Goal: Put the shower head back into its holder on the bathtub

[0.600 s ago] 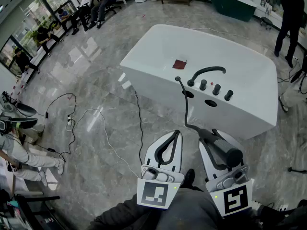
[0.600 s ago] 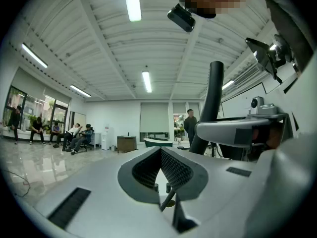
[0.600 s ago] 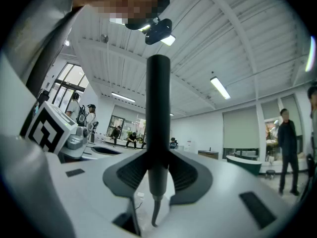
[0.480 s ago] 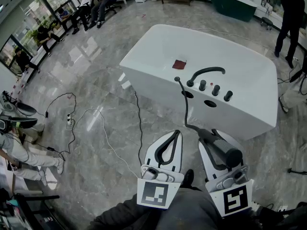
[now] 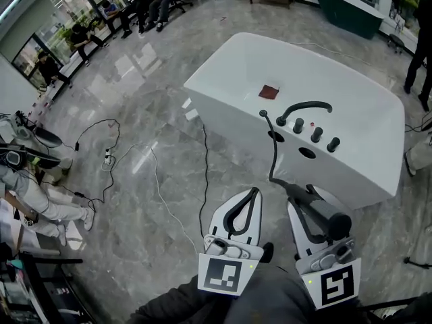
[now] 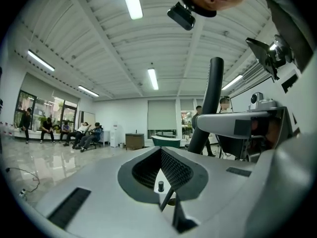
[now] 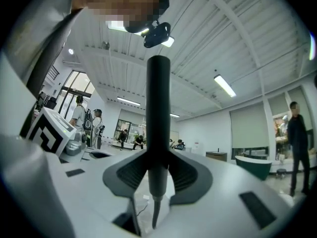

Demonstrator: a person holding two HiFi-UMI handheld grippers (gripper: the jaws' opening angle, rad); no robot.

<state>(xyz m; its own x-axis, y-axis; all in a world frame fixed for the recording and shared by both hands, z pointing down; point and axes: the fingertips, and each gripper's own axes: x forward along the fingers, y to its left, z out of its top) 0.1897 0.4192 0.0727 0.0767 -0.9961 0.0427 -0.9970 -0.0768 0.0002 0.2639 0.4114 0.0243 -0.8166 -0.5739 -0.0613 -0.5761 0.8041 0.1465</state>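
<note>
The white bathtub point(image 5: 351, 113) stands ahead, with a dark curved spout point(image 5: 307, 105), three knobs point(image 5: 316, 134) and two dark oval holes point(image 5: 307, 152) on its near deck. My right gripper point(image 5: 299, 196) is shut on the dark shower head handle point(image 5: 320, 211), held low over the floor in front of the tub. Its hose point(image 5: 273, 157) runs up to the deck's left hole. In the right gripper view the handle point(image 7: 158, 113) stands upright between the jaws of that gripper point(image 7: 153, 182). My left gripper point(image 5: 251, 192) is shut and holds nothing. The left gripper view shows the handle point(image 6: 212, 100) off to the right.
A red square point(image 5: 270, 92) lies on the tub rim. Cables point(image 5: 202, 174) and a power strip point(image 5: 108, 159) trail over the marble floor at left. People sit along the windows point(image 5: 81, 36), one stands at far right point(image 5: 422, 39), and a dark green tub point(image 5: 347, 5) sits beyond.
The head view has shifted a little, so the tub sits slightly further right in the picture. Both grippers keep their pose, and the right one still holds the shower head.
</note>
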